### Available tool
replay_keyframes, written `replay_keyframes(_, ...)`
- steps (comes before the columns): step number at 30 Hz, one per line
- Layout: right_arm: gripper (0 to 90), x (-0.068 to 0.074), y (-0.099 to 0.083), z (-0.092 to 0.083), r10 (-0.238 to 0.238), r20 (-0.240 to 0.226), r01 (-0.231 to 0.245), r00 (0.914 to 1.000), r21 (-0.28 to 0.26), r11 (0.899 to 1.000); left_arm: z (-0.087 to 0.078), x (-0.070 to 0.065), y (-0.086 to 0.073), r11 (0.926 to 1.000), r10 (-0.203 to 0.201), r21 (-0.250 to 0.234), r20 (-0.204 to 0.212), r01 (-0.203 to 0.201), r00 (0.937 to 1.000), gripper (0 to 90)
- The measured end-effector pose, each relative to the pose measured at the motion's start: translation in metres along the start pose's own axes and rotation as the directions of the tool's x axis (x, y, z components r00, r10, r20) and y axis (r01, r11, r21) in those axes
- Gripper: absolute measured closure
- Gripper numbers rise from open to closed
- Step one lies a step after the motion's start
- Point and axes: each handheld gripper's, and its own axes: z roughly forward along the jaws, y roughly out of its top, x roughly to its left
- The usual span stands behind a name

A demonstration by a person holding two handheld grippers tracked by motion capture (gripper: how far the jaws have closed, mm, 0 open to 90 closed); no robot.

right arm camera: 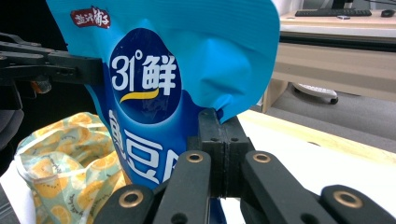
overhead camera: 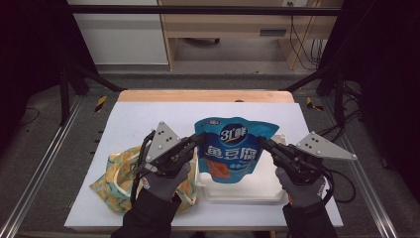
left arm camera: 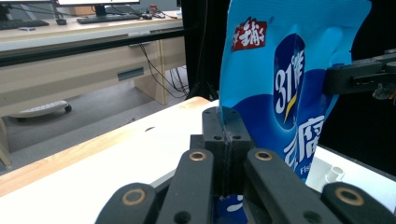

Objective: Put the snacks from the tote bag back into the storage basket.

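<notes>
A blue snack bag (overhead camera: 235, 147) with white lettering hangs upright over a white tray (overhead camera: 242, 191) near the table's front. My left gripper (overhead camera: 201, 139) is shut on the bag's left edge, and my right gripper (overhead camera: 264, 143) is shut on its right edge. In the left gripper view the black jaws (left arm camera: 225, 135) pinch the bag (left arm camera: 285, 70) with the other gripper (left arm camera: 359, 77) beyond it. The right gripper view has its jaws (right arm camera: 219, 135) closed on the bag (right arm camera: 159, 70), and the left gripper (right arm camera: 51, 67) grips the far edge.
A yellow and green patterned bag (overhead camera: 116, 178) lies on the white tabletop (overhead camera: 143, 119) at front left, also seen as a patterned bag (right arm camera: 65, 158) in the right gripper view. A wooden strip (overhead camera: 205, 95) edges the table's far side. Desks stand beyond.
</notes>
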Motion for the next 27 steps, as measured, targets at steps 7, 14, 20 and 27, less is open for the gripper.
replay_keyframes(7, 90.0, -0.001, -0.012, -0.001, 0.01, 0.0, -0.01, 0.9999, 0.014, 1.0, 0.003, -0.003, -0.011, 0.9999, -0.008, 0.011, 0.009, 0.008, 0.9999, 90.0)
replay_keyframes(14, 90.0, 0.001, -0.023, 0.003, 0.014, -0.005, -0.014, 0.9999, 0.036, 0.999, 0.003, -0.002, -0.025, 0.9995, -0.017, 0.028, 0.015, 0.017, 0.9997, 90.0)
replay_keyframes(20, 90.0, 0.0, -0.03, 0.008, 0.018, -0.003, -0.018, 0.9998, 0.055, 0.998, 0.005, 0.0, -0.034, 0.9987, -0.014, 0.048, 0.014, 0.013, 0.9998, 90.0)
replay_keyframes(27, 90.0, 0.001, -0.038, 0.01, 0.025, -0.002, -0.025, 0.9997, 0.066, 0.998, 0.007, 0.001, -0.039, 0.9976, -0.003, 0.069, 0.012, 0.002, 0.9999, 90.0)
